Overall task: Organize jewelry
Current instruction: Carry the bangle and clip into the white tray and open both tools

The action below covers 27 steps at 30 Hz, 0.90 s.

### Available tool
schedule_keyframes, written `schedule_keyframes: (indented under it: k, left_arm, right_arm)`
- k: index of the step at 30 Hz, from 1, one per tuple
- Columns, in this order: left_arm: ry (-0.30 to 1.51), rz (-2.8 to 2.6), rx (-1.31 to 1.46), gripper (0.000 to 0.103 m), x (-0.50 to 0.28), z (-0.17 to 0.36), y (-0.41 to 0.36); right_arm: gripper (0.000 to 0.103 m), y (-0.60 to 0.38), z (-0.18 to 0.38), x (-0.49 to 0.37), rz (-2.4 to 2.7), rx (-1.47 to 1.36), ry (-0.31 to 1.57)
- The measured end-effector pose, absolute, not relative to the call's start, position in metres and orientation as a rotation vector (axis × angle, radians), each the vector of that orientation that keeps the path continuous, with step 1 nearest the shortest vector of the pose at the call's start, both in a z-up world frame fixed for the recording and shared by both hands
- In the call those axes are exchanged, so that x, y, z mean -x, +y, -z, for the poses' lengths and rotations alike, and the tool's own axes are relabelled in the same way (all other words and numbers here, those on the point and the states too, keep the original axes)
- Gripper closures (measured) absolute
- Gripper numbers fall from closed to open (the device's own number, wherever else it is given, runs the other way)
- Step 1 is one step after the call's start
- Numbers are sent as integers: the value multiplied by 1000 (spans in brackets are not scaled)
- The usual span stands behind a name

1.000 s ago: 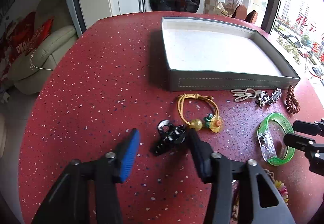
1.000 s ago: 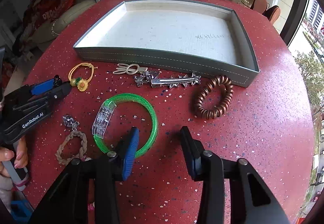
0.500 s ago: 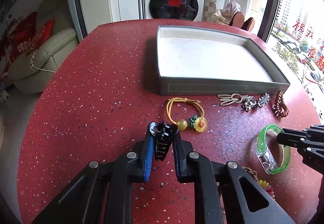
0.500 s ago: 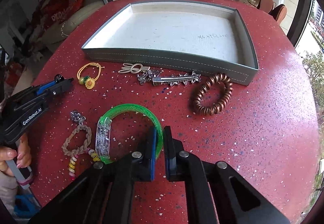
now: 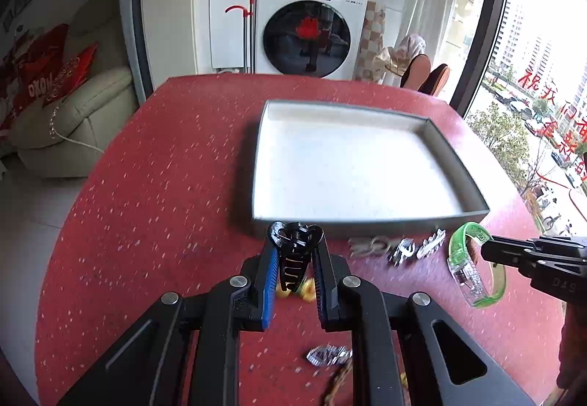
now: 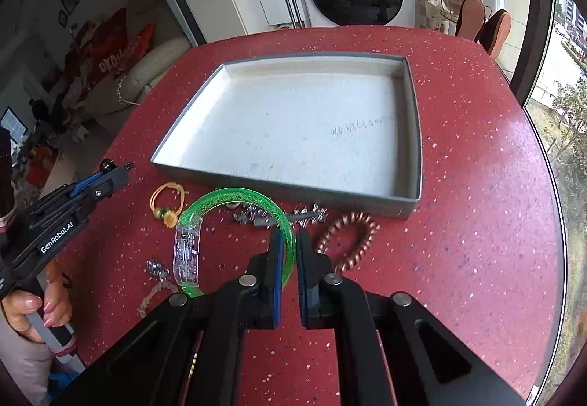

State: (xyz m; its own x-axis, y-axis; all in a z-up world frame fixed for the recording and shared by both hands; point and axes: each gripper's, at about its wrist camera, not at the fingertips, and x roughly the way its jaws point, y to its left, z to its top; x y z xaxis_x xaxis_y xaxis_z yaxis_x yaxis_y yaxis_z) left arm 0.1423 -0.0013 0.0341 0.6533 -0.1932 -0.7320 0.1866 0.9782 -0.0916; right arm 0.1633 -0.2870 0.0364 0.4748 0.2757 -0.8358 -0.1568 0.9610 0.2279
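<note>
My left gripper (image 5: 293, 252) is shut on a black hair claw clip (image 5: 294, 246) and holds it above the red table, just short of the grey tray's (image 5: 367, 220) front wall. My right gripper (image 6: 288, 244) is shut on a green glitter bangle (image 6: 234, 195) with a clear clasp, lifted off the table in front of the tray (image 6: 279, 187). The bangle (image 5: 473, 274) and the right gripper (image 5: 488, 253) also show in the left wrist view. The tray holds nothing.
On the table before the tray lie a yellow hair tie with a flower (image 6: 167, 204), silver clips (image 6: 279, 215), a copper spiral hair tie (image 6: 346, 239), a braided bracelet (image 6: 154, 296) and a crystal charm (image 5: 328, 356). A washing machine (image 5: 312, 28) stands beyond.
Both grippers have closed on their items and lifted them: the left raised the claw clip toward the tray, the right raised the green bangle off the table.
</note>
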Motion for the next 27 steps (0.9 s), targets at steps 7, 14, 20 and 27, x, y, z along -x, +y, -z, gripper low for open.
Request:
schedule_keyframes:
  k: [7,14,20,27]
  left_arm:
    - [820,226,-24,67,-195,-48,-39]
    - [870,208,-38,67,-260,-33,-75]
    - [928,176,-66,67,-304,-4,-91]
    - [982,142,-99,67,-324,26,-98]
  right_arm:
    - [95,-306,-40,-224,-231,-152,1049]
    - [96,-312,-21,-282,-180,-125,1072]
    - [96,-316,2,-320,-139,-113,1105]
    - [95,-308,18,-344,-106,-28,1105]
